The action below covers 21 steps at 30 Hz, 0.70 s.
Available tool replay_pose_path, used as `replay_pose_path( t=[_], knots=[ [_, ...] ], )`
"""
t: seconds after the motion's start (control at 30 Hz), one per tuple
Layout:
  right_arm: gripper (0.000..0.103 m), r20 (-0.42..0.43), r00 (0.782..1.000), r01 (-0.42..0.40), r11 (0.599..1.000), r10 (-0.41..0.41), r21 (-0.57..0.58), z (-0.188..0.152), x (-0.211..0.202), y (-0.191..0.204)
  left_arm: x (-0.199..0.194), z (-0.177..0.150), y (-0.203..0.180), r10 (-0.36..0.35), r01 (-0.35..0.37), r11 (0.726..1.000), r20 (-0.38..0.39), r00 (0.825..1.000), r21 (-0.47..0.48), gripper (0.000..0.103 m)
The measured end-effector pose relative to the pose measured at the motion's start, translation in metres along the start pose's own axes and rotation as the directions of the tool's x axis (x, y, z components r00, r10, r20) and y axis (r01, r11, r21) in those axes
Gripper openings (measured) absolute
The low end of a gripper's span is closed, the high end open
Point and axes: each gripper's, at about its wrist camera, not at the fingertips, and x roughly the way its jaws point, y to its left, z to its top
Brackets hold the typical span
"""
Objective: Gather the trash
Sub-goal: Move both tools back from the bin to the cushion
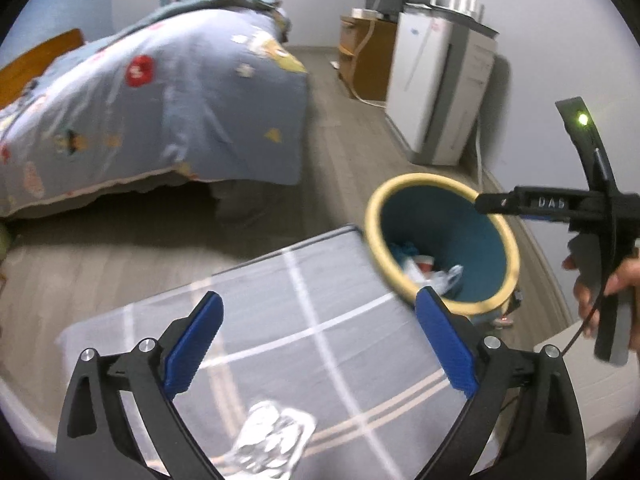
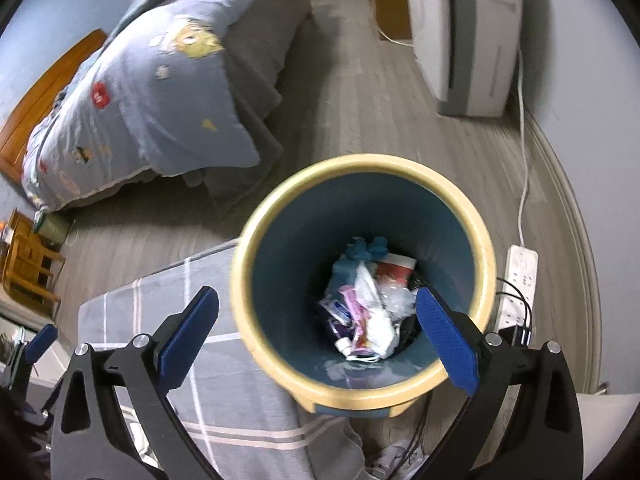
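A round trash bin point(image 2: 476, 248) with a cream rim and teal inside stands on the floor beside a grey checked mattress point(image 2: 240, 384). Several wrappers and papers point(image 2: 368, 304) lie at its bottom. My right gripper point(image 2: 316, 320) is open and empty, above the bin's near rim. In the left wrist view the bin point(image 1: 476, 236) is right of centre. My left gripper point(image 1: 320, 336) is open and empty over the mattress point(image 1: 320, 360). A crumpled clear plastic piece point(image 1: 272, 440) lies on the mattress between its arms. The right gripper's body point(image 1: 560, 204) shows over the bin.
A bed with a blue patterned quilt point(image 1: 160, 96) fills the left. A white appliance point(image 1: 436, 88) and a wooden cabinet point(image 1: 360, 64) stand by the far wall. A white power strip point(image 2: 520, 276) with cables lies right of the bin. A small wooden stool point(image 2: 28, 268) is at far left.
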Motion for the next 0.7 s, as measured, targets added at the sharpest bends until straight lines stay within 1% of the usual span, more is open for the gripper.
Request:
replay_pose_path(
  t=[0.07, 0.23, 0.43, 0.53, 0.7],
  knots=[
    [0.097, 0.009, 1.000, -0.002, 0.999, 0.002, -0.037, -0.002, -0.004, 0.015, -0.014, -0.011, 0.014, 0.041, -0.041, 0.999, 0.003, 0.999, -0.003, 0.096],
    [0.097, 0.022, 1.000, 0.001, 0.988, 0.002, -0.154, -0.012, -0.015, 0.058, -0.039, -0.039, 0.042, 0.107, -0.107, 0.994, -0.004, 0.994, -0.029, 0.096],
    [0.097, 0.008, 1.000, 0.004, 0.966, -0.002, -0.257, -0.038, -0.022, 0.105, -0.056, -0.082, 0.068, 0.160, -0.165, 0.983, -0.056, 0.985, -0.084, 0.096],
    [0.097, -0.005, 1.000, -0.004, 0.961, 0.003, -0.277, -0.051, -0.026, 0.123, -0.069, -0.097, 0.077, 0.168, -0.174, 0.978, -0.066, 0.984, -0.116, 0.096],
    [0.097, -0.014, 1.000, -0.019, 0.966, 0.016, -0.258, -0.077, -0.032, 0.150, -0.084, -0.118, 0.084, 0.181, -0.188, 0.975, -0.067, 0.981, -0.116, 0.096]
  ],
)
